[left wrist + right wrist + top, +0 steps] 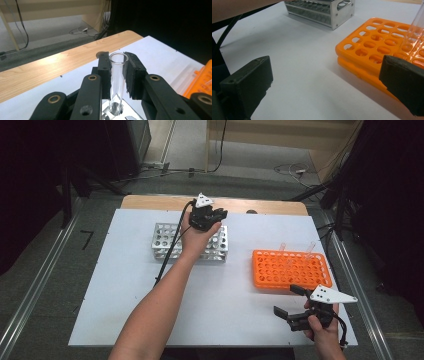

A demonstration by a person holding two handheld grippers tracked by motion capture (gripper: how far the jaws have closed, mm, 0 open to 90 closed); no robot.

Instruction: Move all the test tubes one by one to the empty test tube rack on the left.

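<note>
My left gripper (118,72) is shut on a clear glass test tube (117,82), held upright with its lower end in a hole of the metal rack (110,113). From above, that gripper (212,216) hangs over the far right part of the silver metal rack (165,240). An orange rack (270,267) lies to the right with clear tubes (308,249) standing in it. My right gripper (289,300) stays open near the table's front right, just in front of the orange rack (372,42); nothing is between its pads (249,82).
A white sheet (120,290) covers the wooden table (150,201). A cable (170,255) trails from the left gripper across the metal rack. Cables lie on the floor beyond the table. A metal rail (35,290) runs along the left side.
</note>
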